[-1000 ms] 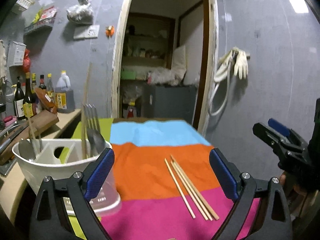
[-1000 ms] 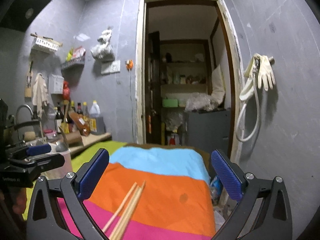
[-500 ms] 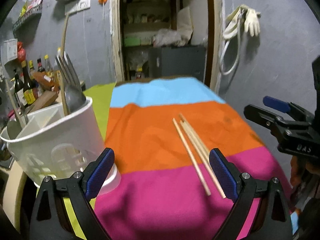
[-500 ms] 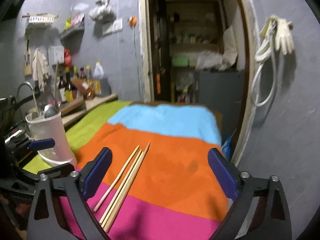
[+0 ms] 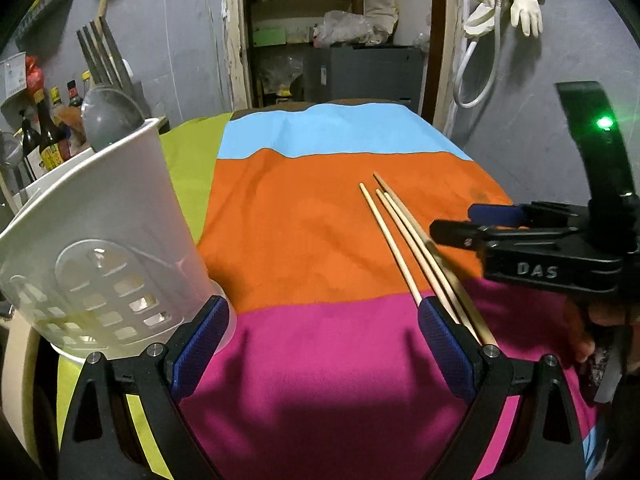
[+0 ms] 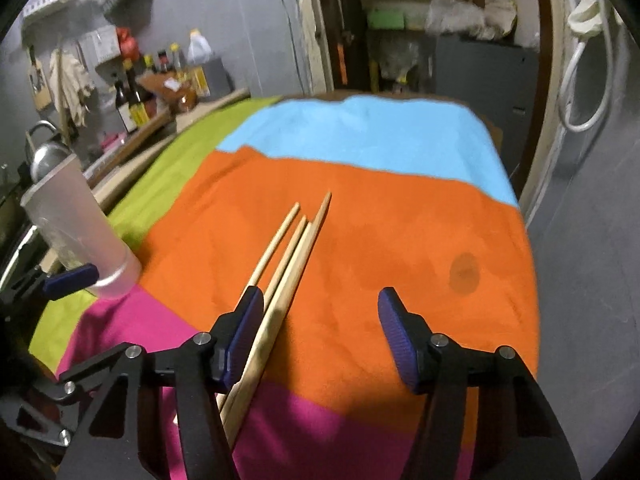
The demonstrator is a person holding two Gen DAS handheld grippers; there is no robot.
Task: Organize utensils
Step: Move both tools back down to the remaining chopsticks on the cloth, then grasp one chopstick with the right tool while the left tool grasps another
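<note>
Three wooden chopsticks (image 5: 404,236) lie side by side on the striped cloth (image 5: 300,240), across the orange and pink bands. They also show in the right wrist view (image 6: 288,260). My left gripper (image 5: 322,340) is open and empty, low over the pink band, with the chopsticks' near ends by its right finger. My right gripper (image 6: 322,340) is open and empty, low over the cloth, with the chopsticks just inside its left finger. A white utensil holder (image 5: 92,240) with forks and a spoon stands at the left; it also shows in the right wrist view (image 6: 76,228).
Bottles (image 6: 132,104) and a cutting board stand on the counter at the far left. An open doorway (image 5: 336,32) with shelves lies beyond the table. Gloves and a hose (image 5: 504,12) hang on the grey wall at the right. The table edge drops off at the right.
Both grippers have dropped lower and moved in toward the chopsticks. The right gripper now straddles their near ends. The holder looms larger at the left.
</note>
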